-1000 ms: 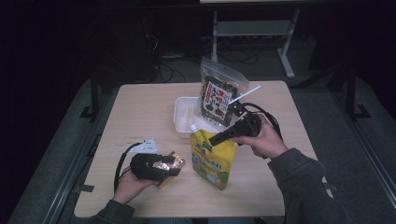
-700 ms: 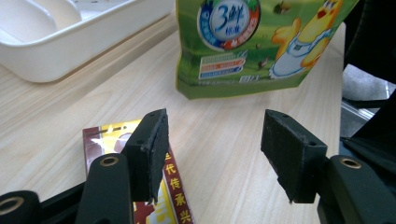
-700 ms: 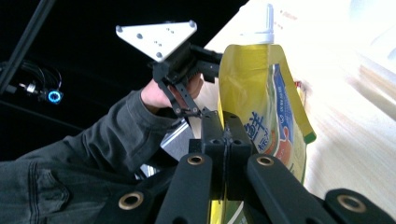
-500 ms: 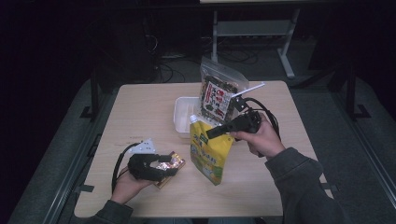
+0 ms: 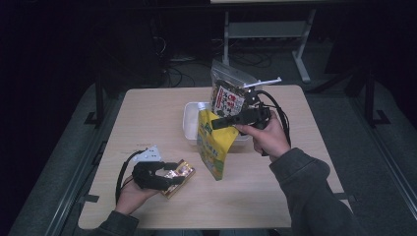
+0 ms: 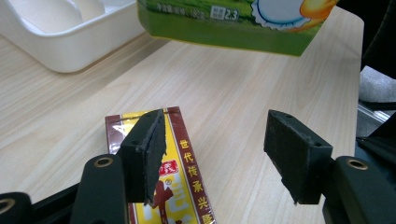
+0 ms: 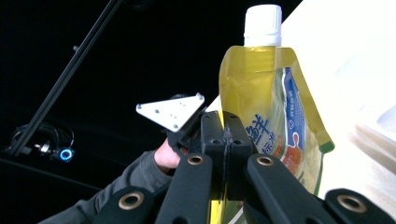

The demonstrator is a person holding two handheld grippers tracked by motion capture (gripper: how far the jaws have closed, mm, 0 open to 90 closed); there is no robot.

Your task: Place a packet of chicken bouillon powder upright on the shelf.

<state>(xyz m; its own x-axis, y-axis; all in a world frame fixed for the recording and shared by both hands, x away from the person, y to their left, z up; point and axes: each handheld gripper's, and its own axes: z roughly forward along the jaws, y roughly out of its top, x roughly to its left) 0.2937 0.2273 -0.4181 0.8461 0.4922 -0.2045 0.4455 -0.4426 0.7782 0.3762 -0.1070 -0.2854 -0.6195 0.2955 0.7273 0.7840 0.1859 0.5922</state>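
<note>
- My right gripper point(image 5: 220, 123) is clamped on the yellow pouch point(image 5: 215, 147), holding it over the table point(image 5: 147, 113) beside the white tray point(image 5: 188, 123).
- Left gripper point(image 6: 212, 154): jaws have just been opening, parted over the snack packet point(image 6: 182, 186).
- I judge the pouch soft, liquid-heavy; the stiff edge seam grips best.

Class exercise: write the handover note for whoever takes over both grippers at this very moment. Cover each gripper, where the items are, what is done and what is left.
Right gripper: jaws shut on the yellow spouted pouch, held off the table beside the white tray.
Left gripper: jaws have just been opening, pads clear of the red-and-gold packet, which lies flat on the table.
Done: pouch lifted, packet let go.
Left: probably placing the pouch, perhaps into the tray; the destination is a guess.
</note>
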